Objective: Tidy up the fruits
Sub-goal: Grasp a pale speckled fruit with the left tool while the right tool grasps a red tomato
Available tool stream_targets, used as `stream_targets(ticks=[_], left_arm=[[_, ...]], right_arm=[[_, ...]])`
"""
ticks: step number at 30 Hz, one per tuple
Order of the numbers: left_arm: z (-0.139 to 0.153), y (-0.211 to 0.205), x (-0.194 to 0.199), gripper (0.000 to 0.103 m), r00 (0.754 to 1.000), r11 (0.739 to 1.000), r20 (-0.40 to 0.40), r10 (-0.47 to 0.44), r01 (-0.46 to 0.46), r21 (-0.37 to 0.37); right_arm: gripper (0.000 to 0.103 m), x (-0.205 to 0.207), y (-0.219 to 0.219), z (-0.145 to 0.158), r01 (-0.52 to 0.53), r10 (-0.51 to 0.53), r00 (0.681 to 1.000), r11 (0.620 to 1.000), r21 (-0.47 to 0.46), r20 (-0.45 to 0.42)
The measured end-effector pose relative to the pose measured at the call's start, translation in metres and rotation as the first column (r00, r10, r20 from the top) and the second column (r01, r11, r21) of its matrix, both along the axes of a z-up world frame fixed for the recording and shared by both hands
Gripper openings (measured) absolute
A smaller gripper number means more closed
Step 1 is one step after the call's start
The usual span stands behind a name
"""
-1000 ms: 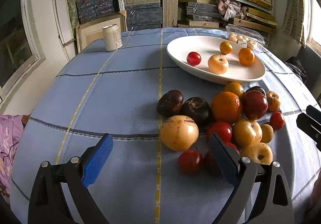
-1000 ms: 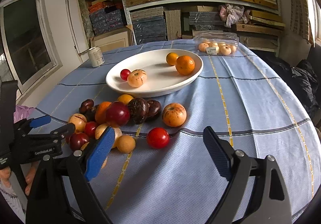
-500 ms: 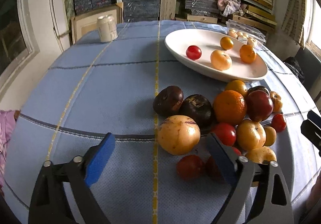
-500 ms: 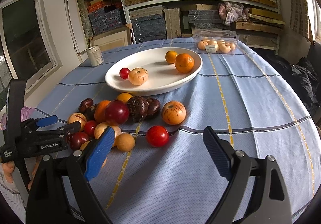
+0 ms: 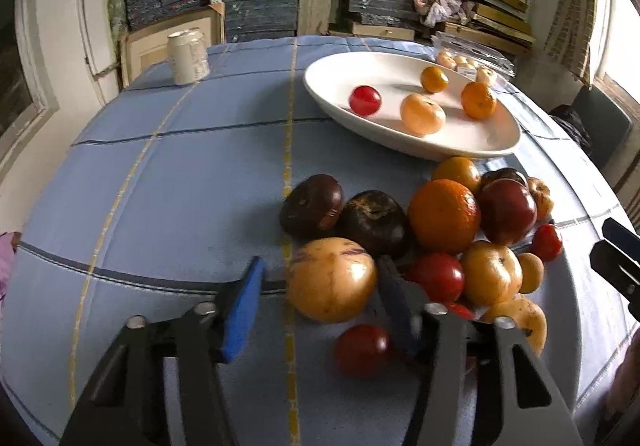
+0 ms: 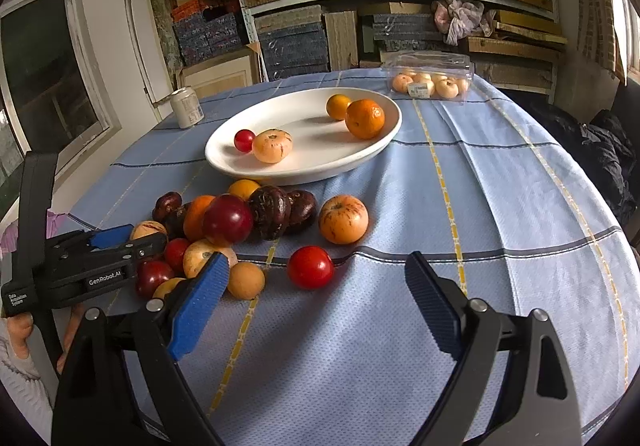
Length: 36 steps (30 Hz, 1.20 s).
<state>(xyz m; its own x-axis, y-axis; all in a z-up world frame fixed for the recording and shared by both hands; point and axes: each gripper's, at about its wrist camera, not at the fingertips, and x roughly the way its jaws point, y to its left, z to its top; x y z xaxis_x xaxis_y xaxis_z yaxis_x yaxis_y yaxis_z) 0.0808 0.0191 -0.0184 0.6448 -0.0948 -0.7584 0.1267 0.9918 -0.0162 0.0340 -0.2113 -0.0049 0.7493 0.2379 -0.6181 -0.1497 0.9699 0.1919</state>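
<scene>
A pile of mixed fruits lies on the blue cloth in front of a white oval plate (image 5: 496, 142) (image 6: 384, 134) that holds several small fruits. My left gripper (image 5: 320, 286) is open, its jaws on either side of a large yellow fruit (image 5: 332, 280) at the pile's near left; the right jaw touches or nearly touches it. From the right wrist view the left gripper (image 6: 116, 242) sits low at the pile's left. My right gripper (image 6: 316, 286) is open and empty, just behind a red tomato (image 6: 310, 267).
A pale can (image 5: 188, 56) (image 6: 186, 106) stands at the far left of the table. A clear plastic box of small pale fruits (image 6: 430, 80) sits behind the plate. Shelves of stacked boxes fill the background. The table edge curves off to the right.
My left gripper has moved forward to the yellow fruit and its jaws have narrowed around it. The right gripper has held almost still.
</scene>
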Motion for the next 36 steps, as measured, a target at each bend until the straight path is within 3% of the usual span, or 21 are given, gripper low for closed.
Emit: stream_targets(ticks=[8, 15, 16, 18, 21, 26, 32, 36], left_arm=[[0.001, 0.001, -0.005, 0.046, 1.000, 1.000, -0.002, -0.006, 0.006, 0.004], [0.012, 0.010, -0.013, 0.046, 0.998, 0.999, 0.044, 0.051, -0.051, 0.006], [0.013, 0.011, -0.014, 0.046, 0.997, 0.998, 0.047, 0.057, -0.057, 0.003], [0.015, 0.012, -0.015, 0.046, 0.997, 0.998, 0.051, 0.058, -0.058, -0.001], [0.017, 0.010, -0.018, 0.046, 0.997, 0.999, 0.057, 0.047, -0.046, -0.003], [0.018, 0.005, -0.022, 0.046, 0.998, 1.000, 0.062, 0.025, -0.025, -0.005], [0.019, 0.003, -0.024, 0.046, 0.998, 1.000, 0.067, 0.019, -0.019, -0.009], [0.019, 0.003, -0.024, 0.046, 0.998, 1.000, 0.065, 0.021, -0.021, -0.008]], right_arm=[[0.087, 0.004, 0.000, -0.003, 0.013, -0.013, 1.000, 1.000, -0.009, -0.012], [0.087, 0.008, 0.000, -0.007, 0.019, -0.020, 0.999, 0.999, -0.033, -0.031], [0.085, 0.009, 0.002, -0.008, 0.013, -0.014, 0.999, 0.999, -0.038, -0.033], [0.071, 0.010, 0.005, -0.010, -0.011, 0.009, 0.999, 0.999, -0.043, -0.043], [0.059, 0.013, 0.007, -0.013, -0.029, 0.026, 0.998, 0.999, -0.043, -0.062], [0.054, 0.015, 0.012, -0.016, -0.053, 0.048, 0.996, 0.997, -0.054, -0.077], [0.039, 0.027, 0.017, -0.020, -0.081, 0.074, 0.992, 0.995, -0.061, -0.106], [0.039, 0.035, 0.017, -0.024, -0.082, 0.075, 0.988, 0.996, -0.047, -0.133]])
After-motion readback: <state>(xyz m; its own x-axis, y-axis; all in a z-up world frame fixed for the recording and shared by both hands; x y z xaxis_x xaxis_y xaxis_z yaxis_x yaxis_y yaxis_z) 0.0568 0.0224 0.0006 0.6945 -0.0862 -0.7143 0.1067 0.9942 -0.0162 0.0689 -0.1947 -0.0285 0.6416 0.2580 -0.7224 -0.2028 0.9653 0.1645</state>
